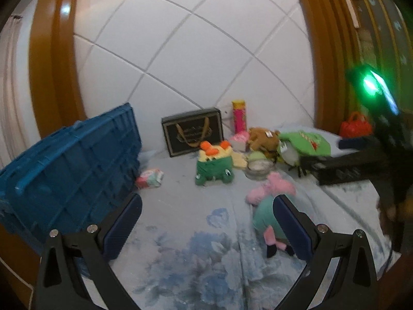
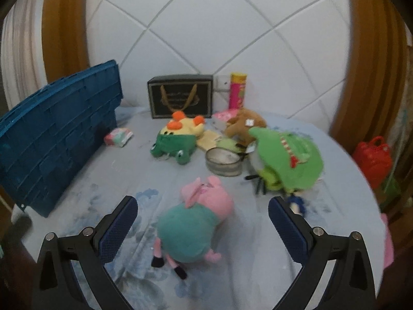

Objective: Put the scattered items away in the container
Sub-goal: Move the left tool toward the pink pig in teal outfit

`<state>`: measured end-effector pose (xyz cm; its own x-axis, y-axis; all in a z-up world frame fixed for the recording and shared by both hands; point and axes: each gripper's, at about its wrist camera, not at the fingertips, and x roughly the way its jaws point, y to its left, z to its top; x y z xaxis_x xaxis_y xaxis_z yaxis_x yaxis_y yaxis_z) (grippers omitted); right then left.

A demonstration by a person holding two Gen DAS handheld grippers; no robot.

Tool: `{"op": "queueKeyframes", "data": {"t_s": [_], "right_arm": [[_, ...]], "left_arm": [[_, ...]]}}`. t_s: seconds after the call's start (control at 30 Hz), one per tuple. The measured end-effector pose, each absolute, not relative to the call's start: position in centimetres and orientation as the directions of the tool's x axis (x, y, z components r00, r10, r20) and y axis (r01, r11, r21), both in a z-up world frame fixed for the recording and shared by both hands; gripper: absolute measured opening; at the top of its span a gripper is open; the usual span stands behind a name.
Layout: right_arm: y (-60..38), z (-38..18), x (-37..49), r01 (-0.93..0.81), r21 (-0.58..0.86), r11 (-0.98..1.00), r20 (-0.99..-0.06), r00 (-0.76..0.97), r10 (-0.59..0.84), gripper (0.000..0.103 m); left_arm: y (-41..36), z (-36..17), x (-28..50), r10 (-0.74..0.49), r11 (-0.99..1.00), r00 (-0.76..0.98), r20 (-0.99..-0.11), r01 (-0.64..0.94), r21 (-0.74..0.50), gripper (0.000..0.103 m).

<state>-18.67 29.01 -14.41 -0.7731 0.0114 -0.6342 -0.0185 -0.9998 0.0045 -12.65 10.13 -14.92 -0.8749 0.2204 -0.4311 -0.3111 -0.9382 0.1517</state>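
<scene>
In the right wrist view the right tool (image 2: 202, 217) hangs released, its blue-padded fingers spread wide on either side of a pink pig plush (image 2: 196, 222) in a teal dress, which lies on the pale floral bed sheet (image 2: 258, 245) without either pad touching it. The left tool (image 1: 206, 214) is likewise spread and grips nothing; from its view the same pig plush (image 1: 265, 206) lies partly behind the right-hand finger, with bare sheet (image 1: 193, 232) between the pads. Only the left view shows the right tool's black body (image 1: 387, 139) with a green light at the right edge. Farther on, a shallow round dish (image 2: 224, 162) sits just beyond the pig plush, beside a large green plush (image 2: 286, 160) and a green-and-yellow frog plush (image 2: 178, 139) with orange bumps. A small pink-and-mint packet (image 2: 118, 136) lies near the foot of the blue crate (image 2: 56, 134), the container, which stands at the left of the bed; its inside is hidden in both views. Behind them a brown plush (image 2: 245, 124) lies touching the green plush. At the back a black box with gold handles (image 2: 180, 99) and an upright pink-and-yellow tube (image 2: 237, 91) stand against the white padded headboard (image 2: 206, 25). A red bag (image 2: 373, 159) sits off the bed at the right.
</scene>
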Motion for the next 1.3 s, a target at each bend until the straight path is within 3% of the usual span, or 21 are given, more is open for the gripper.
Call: {"op": "queueKeyframes", "data": {"t_s": [0.43, 0.7, 0.9, 1.2, 1.23, 1.3], "right_arm": [[31.8, -19.2, -26.1, 0.001, 0.049, -0.999, -0.758, -0.651, -0.038, 0.102], [32.2, -24.0, -30.8, 0.045, 0.103, -0.994, -0.834, -0.541, -0.111, 0.102], [33.2, -26.1, -32.8, 0.050, 0.127, -0.991, -0.851, -0.507, -0.135, 0.102], [33.8, -27.7, -34.8, 0.126, 0.143, -0.982, -0.845, -0.501, -0.187, 0.102], [33.5, -28.0, -34.8, 0.143, 0.133, -0.981, -0.846, -0.499, -0.187, 0.101], [32.6, -28.9, -34.6, 0.183, 0.081, -0.980, -0.857, -0.489, -0.162, 0.070]], "left_arm": [[15.8, -21.5, -14.9, 0.361, -0.873, -0.815, -0.454, -0.466, 0.142, 0.103], [20.5, -25.2, -17.5, 0.411, -0.834, -0.752, -0.515, -0.539, 0.122, 0.103], [21.1, -26.6, -18.9, 0.453, -0.816, -0.703, -0.549, -0.575, 0.062, 0.103], [22.9, -28.3, -20.0, 0.407, -0.822, -0.696, -0.592, -0.561, 0.095, 0.103], [23.1, -28.6, -20.2, 0.401, -0.820, -0.689, -0.604, -0.564, 0.099, 0.099], [23.5, -29.2, -20.7, 0.398, -0.813, -0.662, -0.636, -0.575, 0.090, 0.060]]}}
